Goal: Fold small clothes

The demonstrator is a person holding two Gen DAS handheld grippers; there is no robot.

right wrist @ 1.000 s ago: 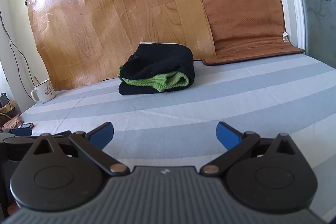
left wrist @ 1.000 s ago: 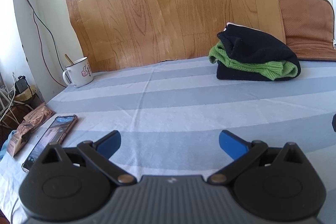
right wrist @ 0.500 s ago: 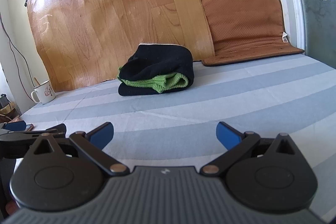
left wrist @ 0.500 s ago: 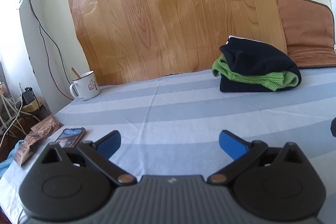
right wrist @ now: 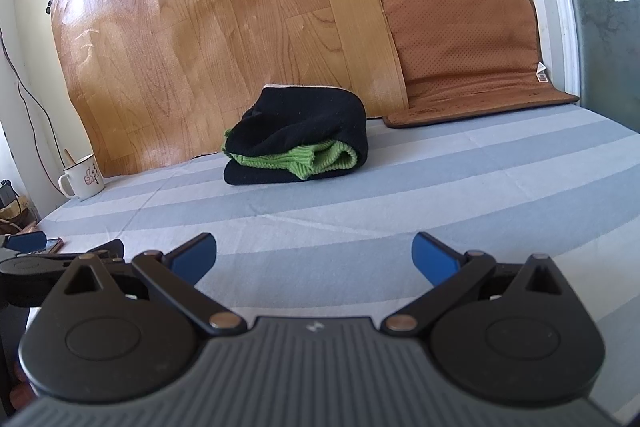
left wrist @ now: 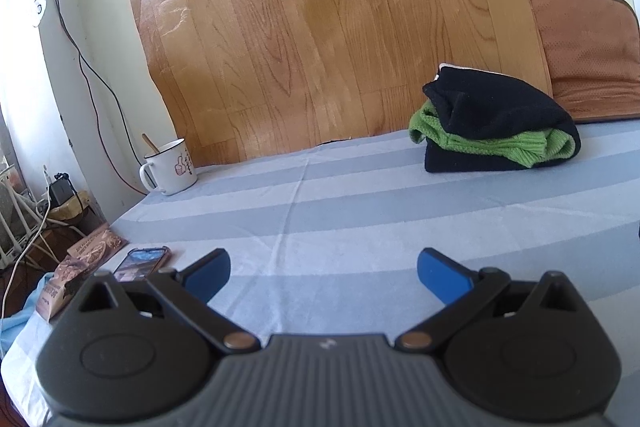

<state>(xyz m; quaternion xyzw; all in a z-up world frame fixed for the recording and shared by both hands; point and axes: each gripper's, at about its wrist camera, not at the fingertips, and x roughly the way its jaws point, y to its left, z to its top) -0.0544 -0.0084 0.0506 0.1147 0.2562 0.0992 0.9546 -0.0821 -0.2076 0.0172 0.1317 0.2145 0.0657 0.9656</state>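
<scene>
A folded black and green garment (left wrist: pixel 496 131) (right wrist: pixel 300 143) lies at the back of the striped blue-grey cloth (left wrist: pixel 360 211) (right wrist: pixel 440 195), close to the wood-pattern sheet on the wall. My left gripper (left wrist: pixel 324 273) is open near the front of the cloth, well short of the garment, with nothing between its blue pads. My right gripper (right wrist: pixel 314 257) is also open and empty, at the front and apart from the garment. In the right wrist view the left gripper (right wrist: pixel 52 251) shows at the far left edge.
A white mug (left wrist: pixel 170 167) (right wrist: pixel 82 177) with a stick in it stands at the back left. A phone (left wrist: pixel 142 263) and a snack packet (left wrist: pixel 80 269) lie at the left edge. A brown mat (right wrist: pixel 468 55) leans on the wall at back right. Cables hang left.
The left gripper's view has tilted upward and pulled back a little, so the phone and packet sit lower and more wall shows. The right gripper has hardly moved. Both stay open.
</scene>
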